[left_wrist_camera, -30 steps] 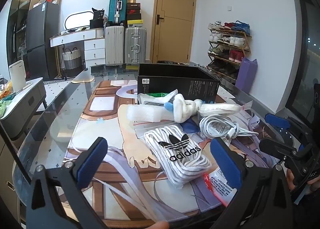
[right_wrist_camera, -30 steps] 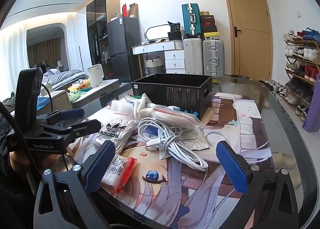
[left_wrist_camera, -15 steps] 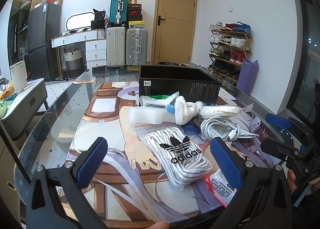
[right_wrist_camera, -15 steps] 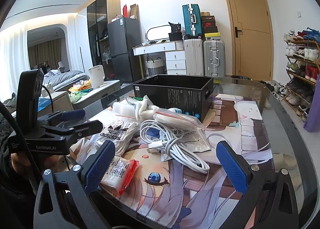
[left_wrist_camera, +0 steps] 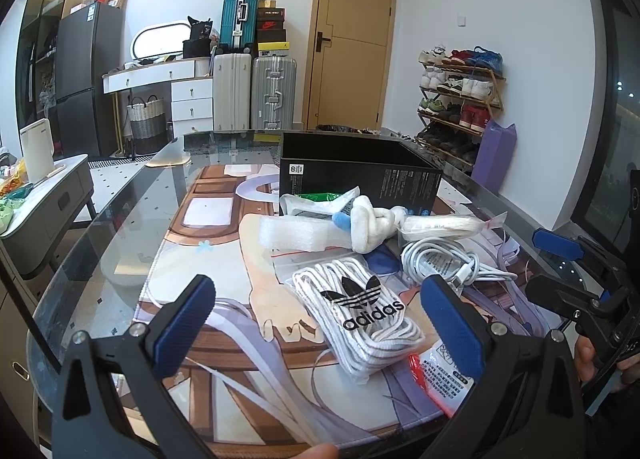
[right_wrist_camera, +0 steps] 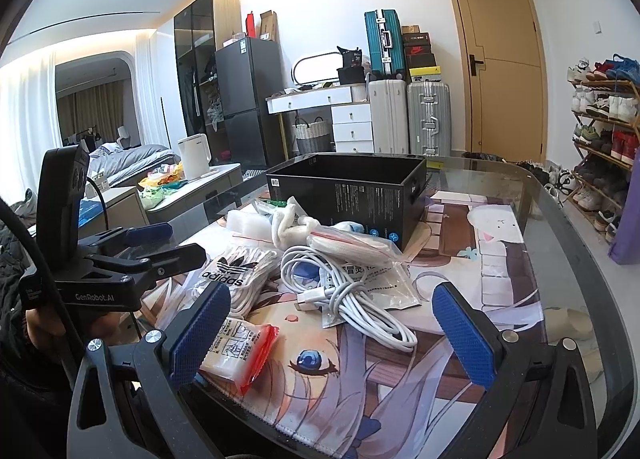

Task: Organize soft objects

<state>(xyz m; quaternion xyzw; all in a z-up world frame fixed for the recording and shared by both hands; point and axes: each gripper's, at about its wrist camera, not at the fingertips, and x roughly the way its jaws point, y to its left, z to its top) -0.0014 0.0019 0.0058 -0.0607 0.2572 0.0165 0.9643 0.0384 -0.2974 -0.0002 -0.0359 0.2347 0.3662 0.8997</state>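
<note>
Presently, left hand-held gripper [left_wrist_camera: 320, 315] released, blue-padded fingers [left_wrist_camera: 186, 323] spread wide, hovering above the near edge of the glass tabletop [left_wrist_camera: 120, 227] with nothing between them. Right hand-held gripper [right_wrist_camera: 332, 327] likewise released and empty, fingers [right_wrist_camera: 464, 335] apart, poised over the printed cartoon desk mat [right_wrist_camera: 500, 259].

Soft items heaped at mid-mat. Clear bag of white laces printed with a black adidas logo [left_wrist_camera: 360, 311] lying directly ahead of the left hand-held gripper, at 12 o'clock, slightly toward its right finger. Coiled white charging cable [right_wrist_camera: 344, 291] at 12 o'clock from the right hand-held gripper, resting on a flat grey printed sachet [right_wrist_camera: 384, 279]. Small red-edged plastic packet with printed instructions [right_wrist_camera: 240, 351] at the mat's near edge, just beside the right hand-held gripper's left finger. Knotted white plush cloth with blue tip [left_wrist_camera: 368, 223] beyond the laces, touching a white foam wrap sheet [left_wrist_camera: 292, 233] at its 9 o'clock and a clear bag of rolled white cord [left_wrist_camera: 440, 225] at its 3 o'clock.

Open black cardboard box [left_wrist_camera: 360, 171] at the far side of the heap, upright, interior not visible.
</note>
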